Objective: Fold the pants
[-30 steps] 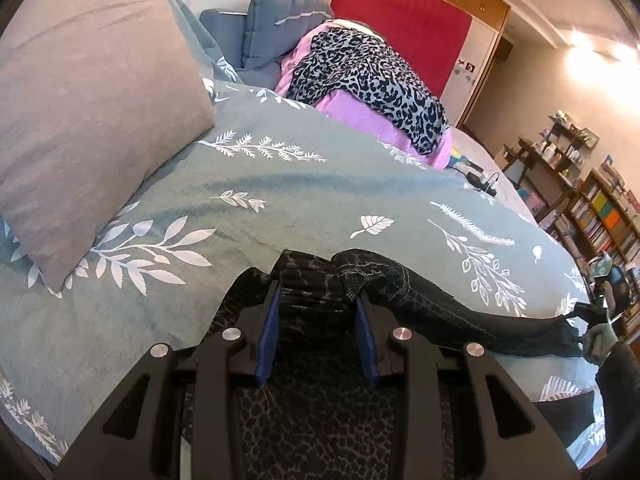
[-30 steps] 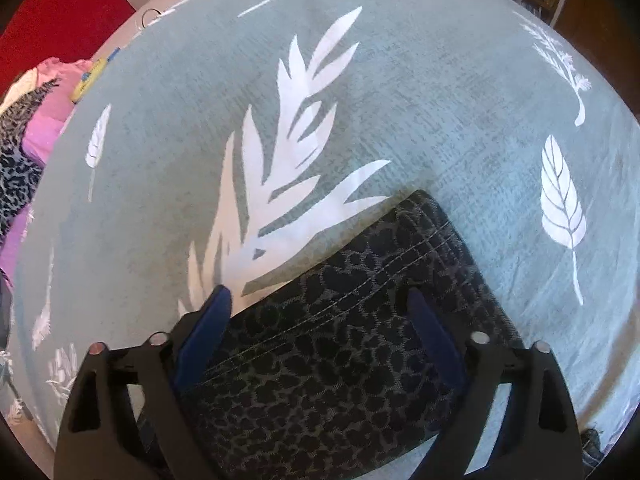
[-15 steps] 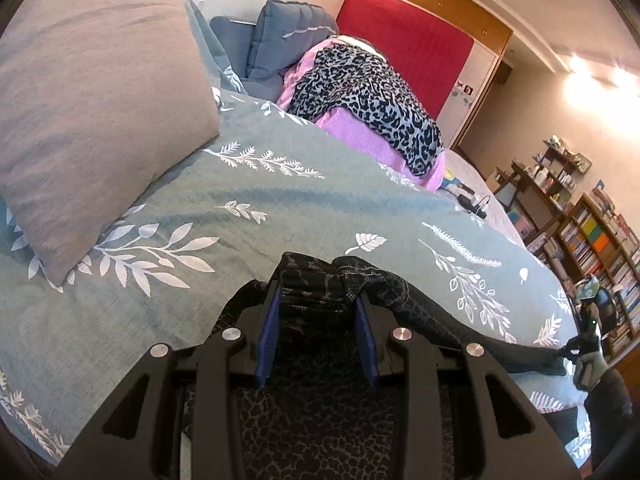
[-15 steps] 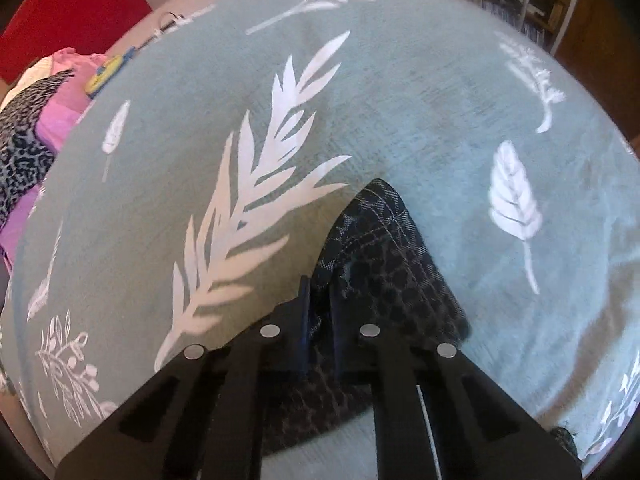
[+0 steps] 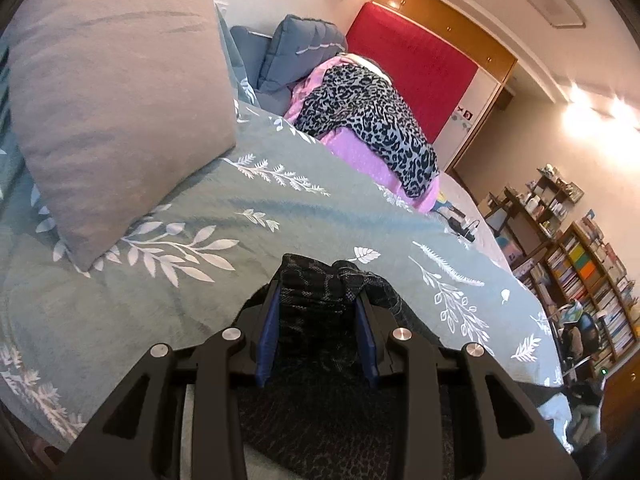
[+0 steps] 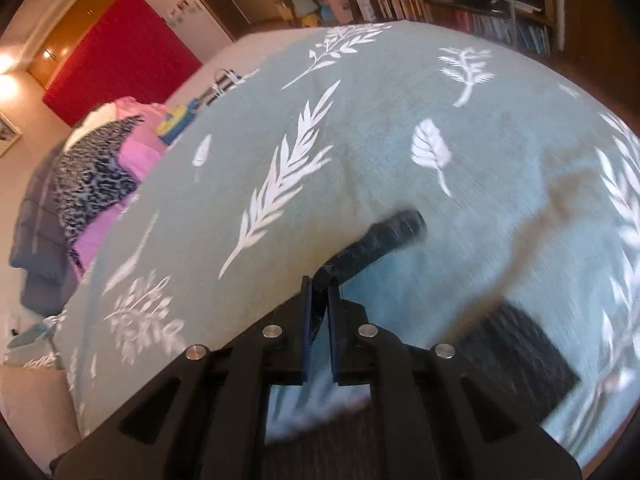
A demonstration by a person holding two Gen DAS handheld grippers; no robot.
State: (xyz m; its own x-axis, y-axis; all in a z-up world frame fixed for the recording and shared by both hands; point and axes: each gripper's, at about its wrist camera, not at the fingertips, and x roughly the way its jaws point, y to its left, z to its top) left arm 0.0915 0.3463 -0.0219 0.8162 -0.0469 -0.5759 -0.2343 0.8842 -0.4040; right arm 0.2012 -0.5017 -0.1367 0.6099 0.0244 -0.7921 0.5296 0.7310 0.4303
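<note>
We see the dark leopard-print pants (image 5: 316, 300) on the green leaf-print bedspread (image 5: 248, 208). L gripper (image 5: 318, 320) clamps a bunched wad of them; R gripper (image 6: 320, 296) pinches a thin hem, lifted off the spread. Grey pillow (image 5: 116, 96) well apart at left.
</note>
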